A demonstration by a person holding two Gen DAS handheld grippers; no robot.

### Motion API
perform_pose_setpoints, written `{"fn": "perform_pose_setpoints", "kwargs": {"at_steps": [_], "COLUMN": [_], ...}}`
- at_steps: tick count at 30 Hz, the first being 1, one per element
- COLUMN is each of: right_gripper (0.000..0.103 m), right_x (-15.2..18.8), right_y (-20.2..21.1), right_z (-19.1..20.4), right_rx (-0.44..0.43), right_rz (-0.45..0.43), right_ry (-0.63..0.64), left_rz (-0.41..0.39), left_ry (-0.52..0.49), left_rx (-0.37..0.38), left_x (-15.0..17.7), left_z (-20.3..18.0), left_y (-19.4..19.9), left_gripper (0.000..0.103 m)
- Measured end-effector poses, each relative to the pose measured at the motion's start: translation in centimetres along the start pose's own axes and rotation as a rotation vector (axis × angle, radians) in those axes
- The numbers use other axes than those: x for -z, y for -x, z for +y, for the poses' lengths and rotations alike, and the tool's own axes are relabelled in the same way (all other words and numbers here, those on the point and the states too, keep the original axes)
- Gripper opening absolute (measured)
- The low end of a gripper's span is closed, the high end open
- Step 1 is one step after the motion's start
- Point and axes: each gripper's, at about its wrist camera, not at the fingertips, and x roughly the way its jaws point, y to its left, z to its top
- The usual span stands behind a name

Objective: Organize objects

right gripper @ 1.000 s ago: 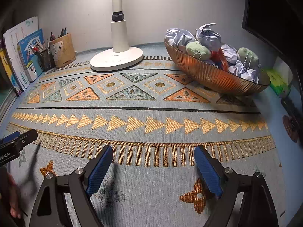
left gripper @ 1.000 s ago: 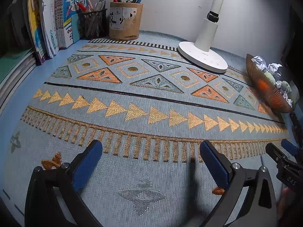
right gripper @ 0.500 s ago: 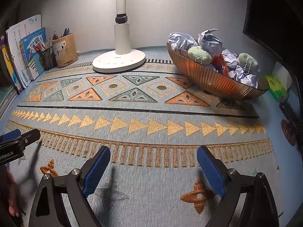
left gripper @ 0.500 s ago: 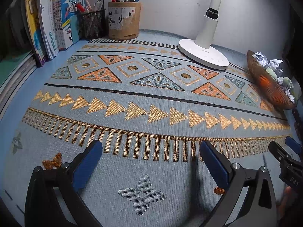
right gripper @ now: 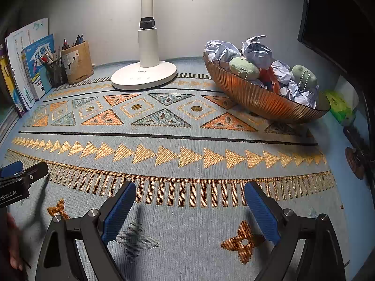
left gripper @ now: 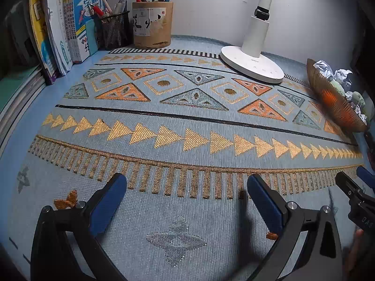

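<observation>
A ribbed amber bowl (right gripper: pixel 269 100) stands at the right rear of the patterned mat. It holds crumpled paper balls (right gripper: pixel 256 51) and two green plush toys (right gripper: pixel 243 68) with bead chains. The left wrist view catches the bowl (left gripper: pixel 332 107) at its right edge. My left gripper (left gripper: pixel 186 180) hovers open over the mat's front part with nothing between its blue pads. My right gripper (right gripper: pixel 190 186) is open wide beside it, also empty. Each gripper shows at the edge of the other's view.
A white lamp base (right gripper: pixel 144 77) stands at the rear centre. A cardboard pen pot (left gripper: pixel 152 25), a mesh pen holder (left gripper: pixel 114 32) and upright books (left gripper: pixel 70 28) fill the rear left corner. A green packet (right gripper: pixel 339 105) lies right of the bowl. A dark monitor (right gripper: pixel 339 23) looms at the right.
The right gripper's jaws have spread a little wider. Both hands have stayed about where they were.
</observation>
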Motion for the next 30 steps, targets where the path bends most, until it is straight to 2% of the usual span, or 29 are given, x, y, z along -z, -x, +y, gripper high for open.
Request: {"fn": "perform_pose_setpoints", "kwargs": {"at_steps": [15,25,28,30], "right_gripper": [0.094,0.094,0.094,0.094], "right_x": [0.0,0.2,0.2,0.1], "right_y": [0.0,-0.2,-0.6,-1.2], "right_z": [0.2,0.2,0.1,0.0], "right_rx": [0.000,-0.004,-0.019,-0.034], "right_rz": [0.002,0.014,0.039,0.069], "right_ry": [-0.001,-0.002,-0.003,-0.007], "left_rz": [0.005,0.028,0.034,0.046], "left_ry": [-0.008,-0.054,-0.065,-0.107], "left_rx": [-0.010,-0.063,-0.060,-0.035], "left_x": [0.0,0.0,-0.1,-0.5], "left_z": [-0.2,-1.0,-1.0,-0.9], "left_y": [-0.1,-0.5,-0.6,-0.8], "left_gripper": [0.102,0.102,0.103,0.103]}}
